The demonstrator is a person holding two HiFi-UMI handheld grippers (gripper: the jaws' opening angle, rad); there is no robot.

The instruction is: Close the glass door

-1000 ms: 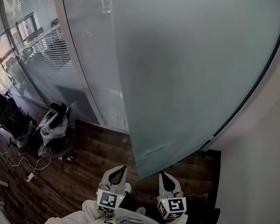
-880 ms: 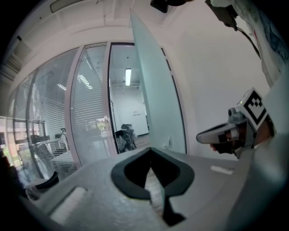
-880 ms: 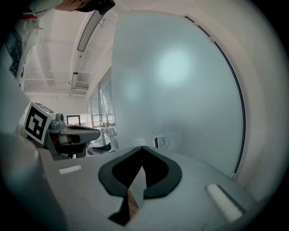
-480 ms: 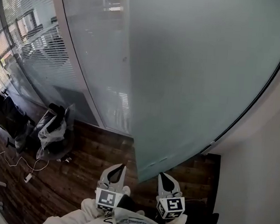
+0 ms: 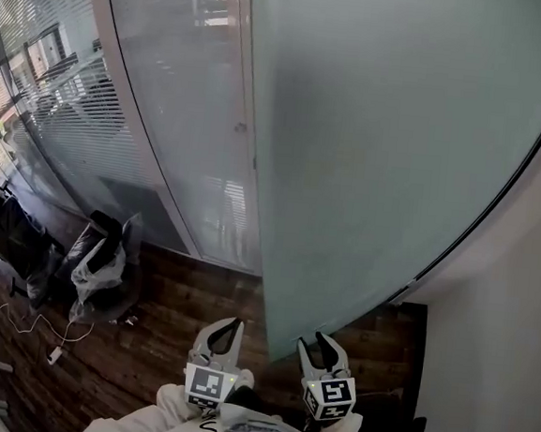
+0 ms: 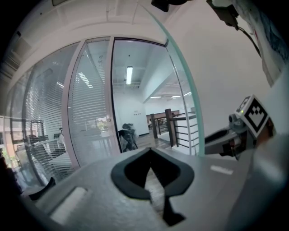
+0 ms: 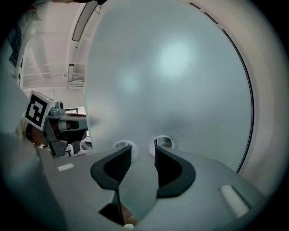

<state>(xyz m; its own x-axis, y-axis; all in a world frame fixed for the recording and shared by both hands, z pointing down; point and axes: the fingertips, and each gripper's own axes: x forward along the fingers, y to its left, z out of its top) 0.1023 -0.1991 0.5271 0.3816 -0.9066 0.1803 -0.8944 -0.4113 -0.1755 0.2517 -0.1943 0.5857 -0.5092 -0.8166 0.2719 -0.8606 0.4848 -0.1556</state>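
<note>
The floor [image 5: 175, 343] is dark wood. A white wall [image 5: 503, 353] stands on the right. A long glass wall [image 5: 72, 118] with thin blinds runs along the left. Black and white bags [image 5: 97, 261] sit at the left side of the floor, with a thin white cord [image 5: 17, 315] near them. The big frosted glass door [image 5: 398, 156] stands between the glass wall and the white wall. It is swung open. Its free edge runs down the middle of the head view, and its low corner is just ahead of the two grippers.

The top of the door is cut off. Past its edge the left gripper view shows a bright room with a stair rail [image 6: 176, 131] and a dark shape [image 6: 128, 135] too small to make out. Two round spots [image 7: 162, 142] in the glass are partly hidden behind the right gripper's jaws.

Both grippers are held low and close to the body, side by side, pointing at the door. White sleeves [image 5: 163, 417] show at the bottom edge. The left gripper [image 6: 150, 150] is clenched, tips together, with nothing in it. The right gripper [image 7: 143, 149] has just been opening. Its jaws stand apart and hold nothing. The frosted glass shows in the gap, and the pads do not press on it.
</note>
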